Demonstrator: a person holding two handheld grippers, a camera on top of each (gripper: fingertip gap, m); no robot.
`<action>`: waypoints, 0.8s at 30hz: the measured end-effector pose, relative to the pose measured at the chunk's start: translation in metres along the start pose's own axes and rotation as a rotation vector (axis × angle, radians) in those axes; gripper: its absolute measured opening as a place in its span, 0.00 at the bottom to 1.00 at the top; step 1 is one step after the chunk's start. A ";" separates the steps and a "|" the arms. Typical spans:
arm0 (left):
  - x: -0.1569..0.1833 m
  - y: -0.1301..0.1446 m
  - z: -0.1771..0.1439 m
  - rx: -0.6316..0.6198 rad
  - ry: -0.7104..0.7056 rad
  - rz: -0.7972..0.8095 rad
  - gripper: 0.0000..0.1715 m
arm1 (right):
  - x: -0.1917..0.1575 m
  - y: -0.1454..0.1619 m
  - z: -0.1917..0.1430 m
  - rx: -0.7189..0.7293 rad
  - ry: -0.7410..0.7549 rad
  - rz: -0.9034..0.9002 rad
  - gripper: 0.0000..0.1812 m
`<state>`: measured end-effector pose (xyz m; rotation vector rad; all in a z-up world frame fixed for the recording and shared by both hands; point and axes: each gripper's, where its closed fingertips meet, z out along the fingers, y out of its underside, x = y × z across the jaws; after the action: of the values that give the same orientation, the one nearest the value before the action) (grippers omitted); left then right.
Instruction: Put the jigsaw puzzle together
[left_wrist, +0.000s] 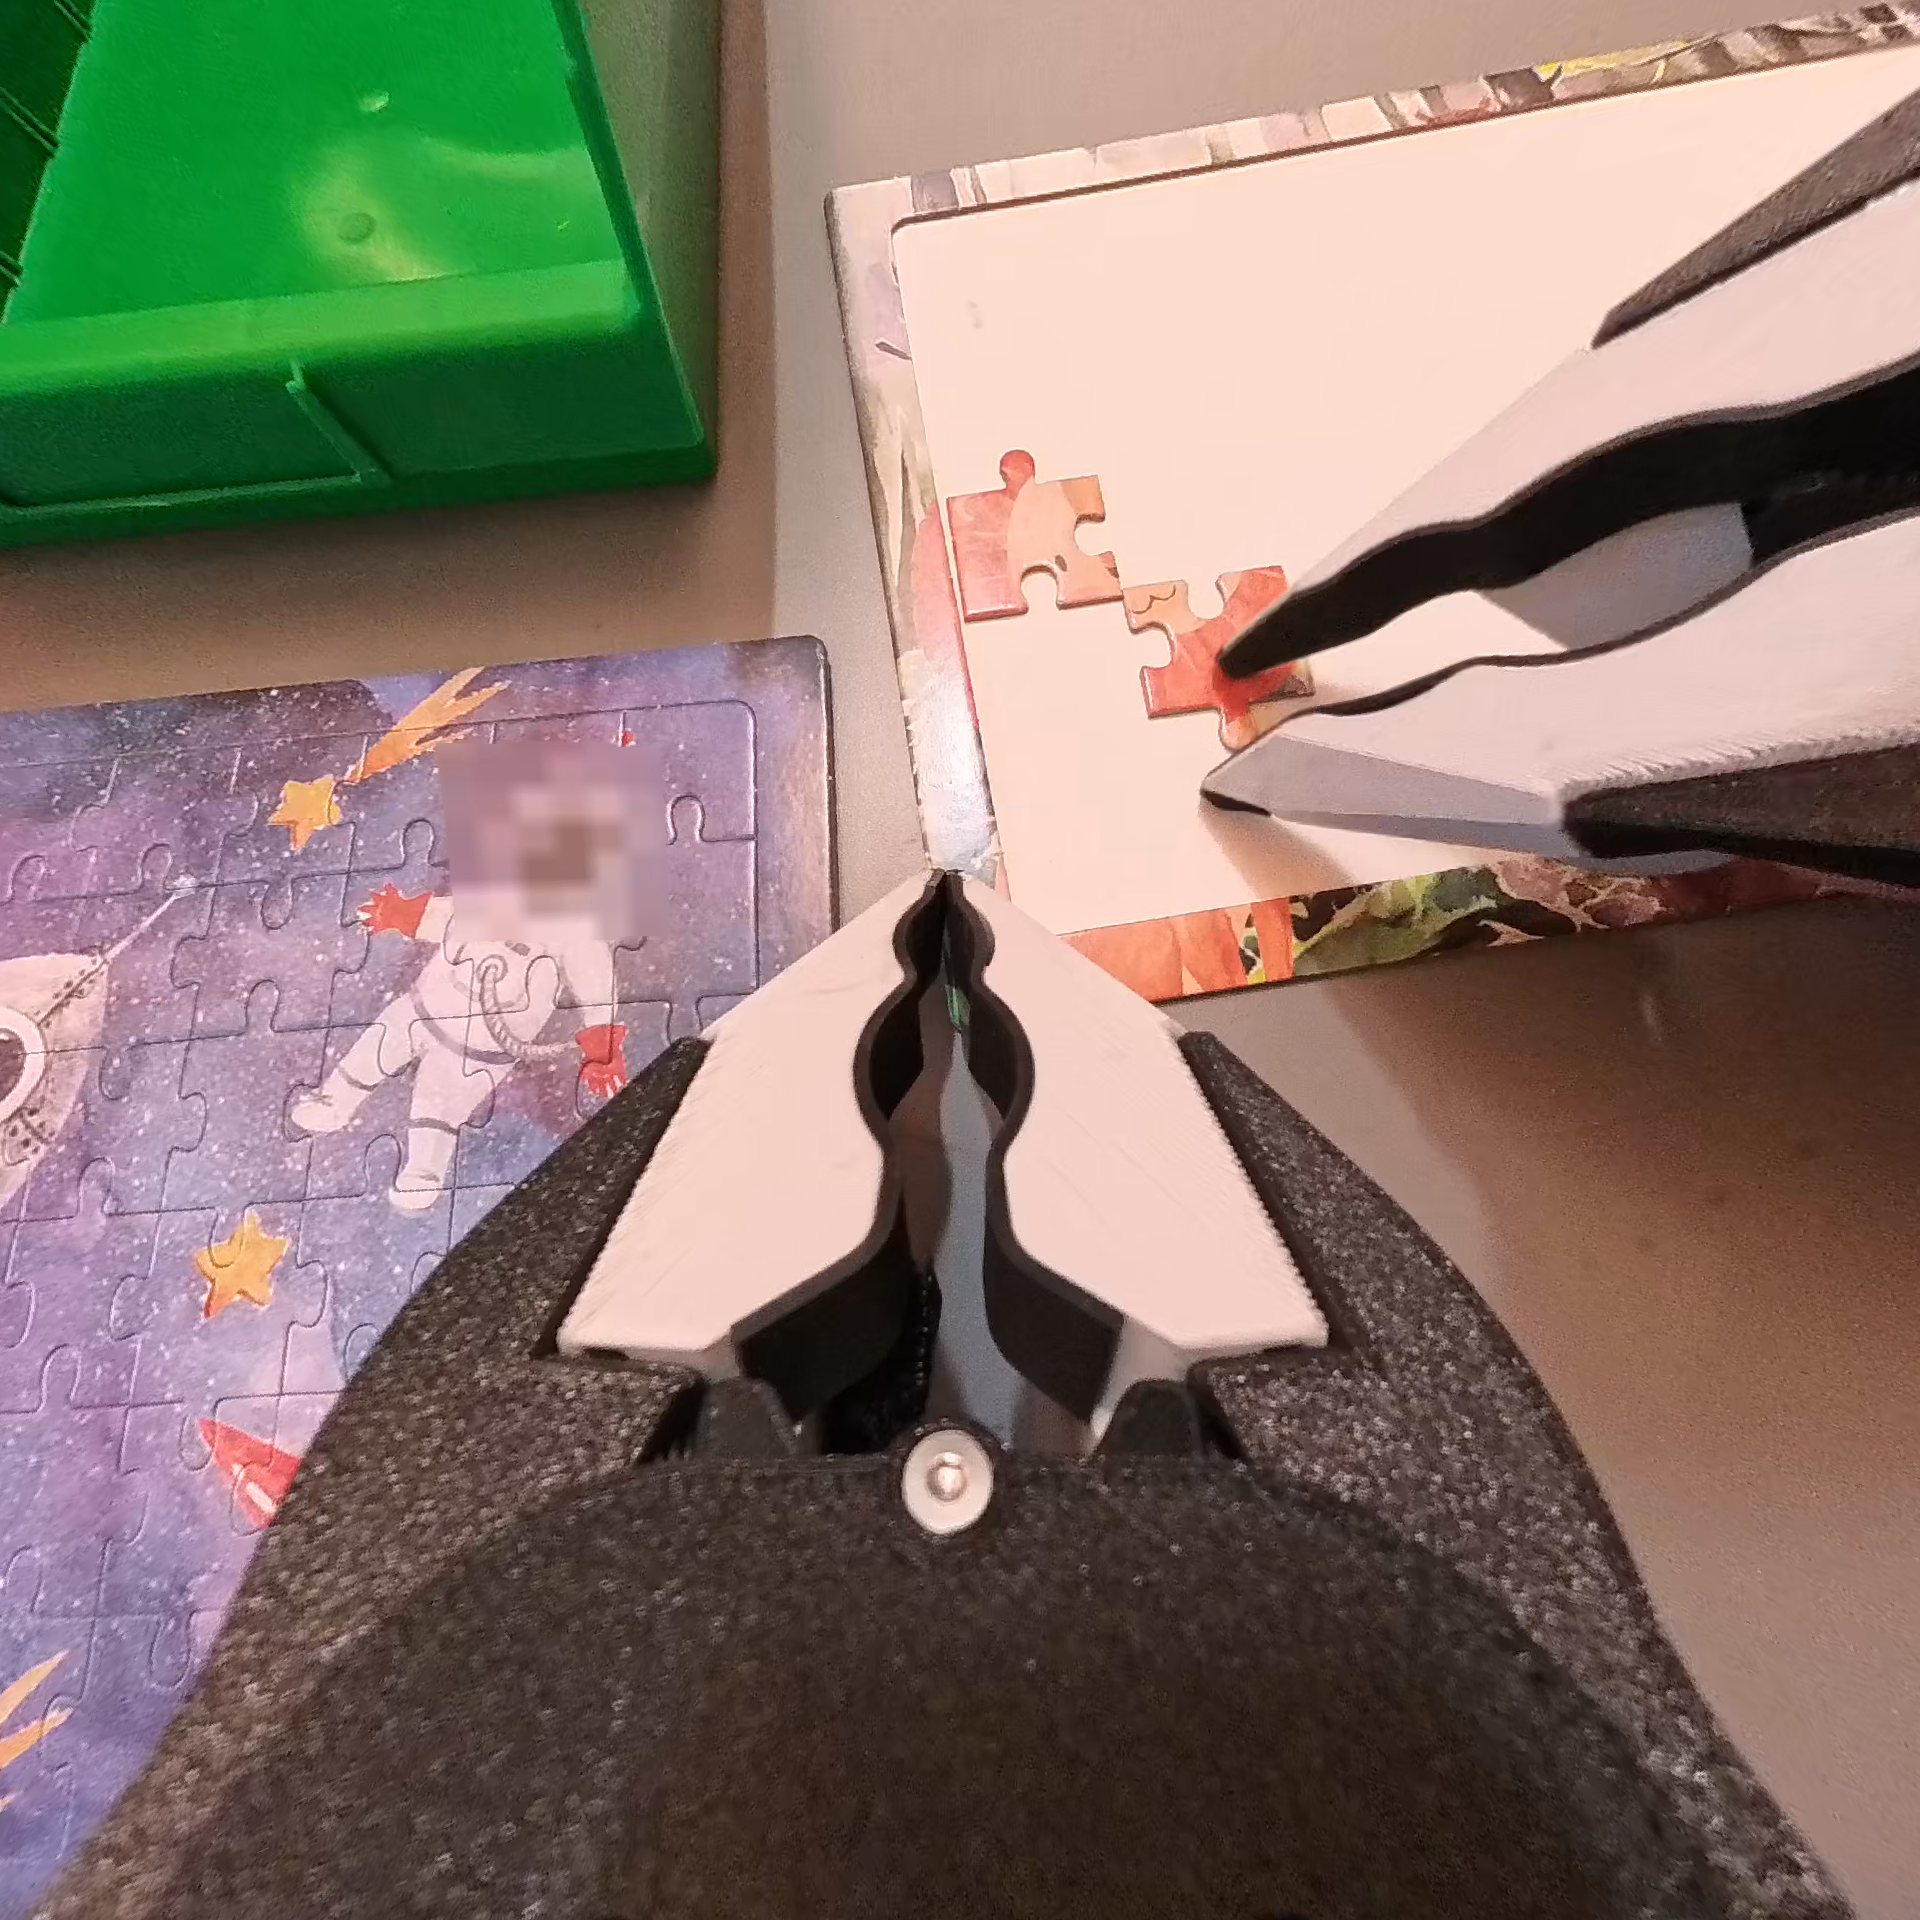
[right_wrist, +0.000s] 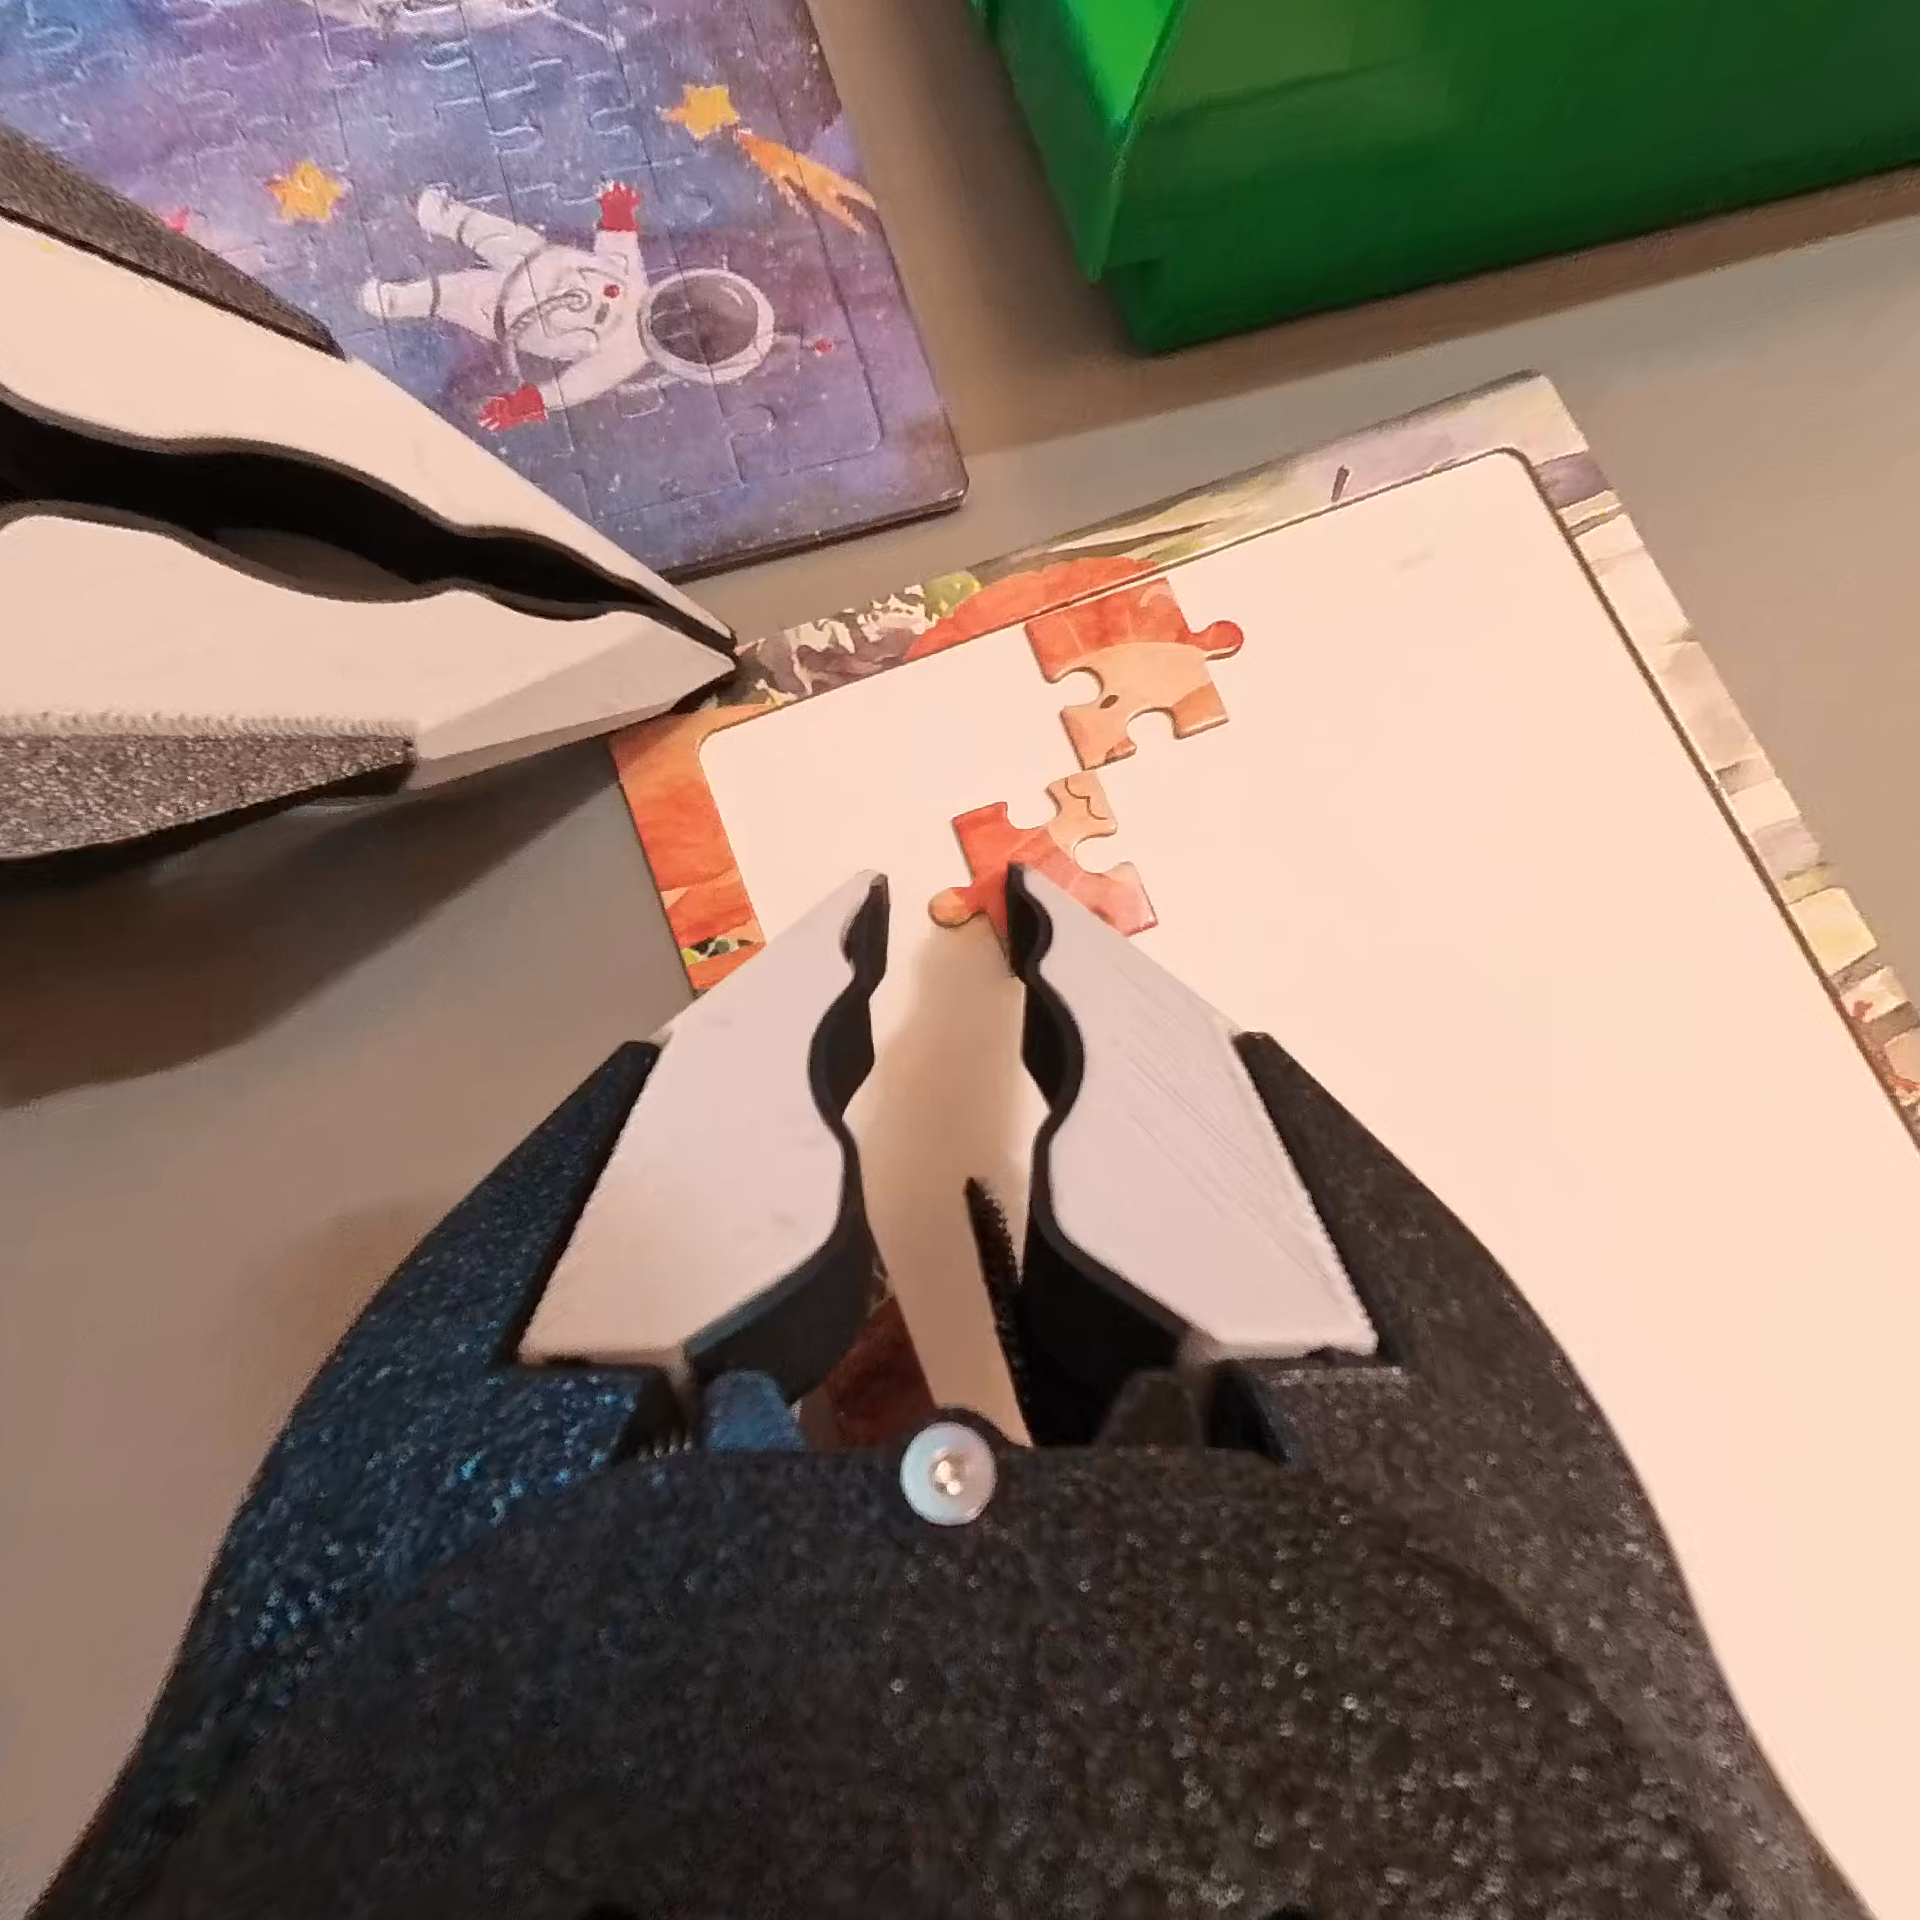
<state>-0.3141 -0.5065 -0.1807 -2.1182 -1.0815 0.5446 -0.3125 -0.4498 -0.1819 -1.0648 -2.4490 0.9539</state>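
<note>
The right gripper (right_wrist: 948, 914), fingers a little apart, touched the loose orange puzzle piece (right_wrist: 1049, 862) at its tips. The left gripper (left_wrist: 943, 894) was pinched closed, farther away.

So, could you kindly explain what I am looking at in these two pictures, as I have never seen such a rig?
There is no robot: a person holds a two-finger tool in each hand, and each carries a camera looking along its fingers. One picture is from the left tool, shut, at the corner of the puzzle tray. The other is from the right tool, open, with one finger resting on an orange puzzle piece. A second orange piece lies by the tray's edge, not yet joined to it. On the table also lie a finished space puzzle and a green bin. Neither tool visibly holds anything.
</note>
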 end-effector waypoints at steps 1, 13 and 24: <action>0.000 0.000 0.000 0.000 0.000 0.000 0.00 | 0.000 0.000 0.000 0.003 -0.006 0.008 0.13; 0.000 0.000 0.000 0.000 -0.004 0.005 0.00 | 0.014 -0.001 -0.007 0.018 0.036 0.048 0.12; 0.000 0.000 0.000 0.000 -0.004 0.006 0.00 | 0.015 0.001 -0.004 0.013 0.009 0.073 0.13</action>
<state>-0.3140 -0.5063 -0.1807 -2.1218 -1.0775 0.5516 -0.3197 -0.4363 -0.1792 -1.1586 -2.4085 0.9835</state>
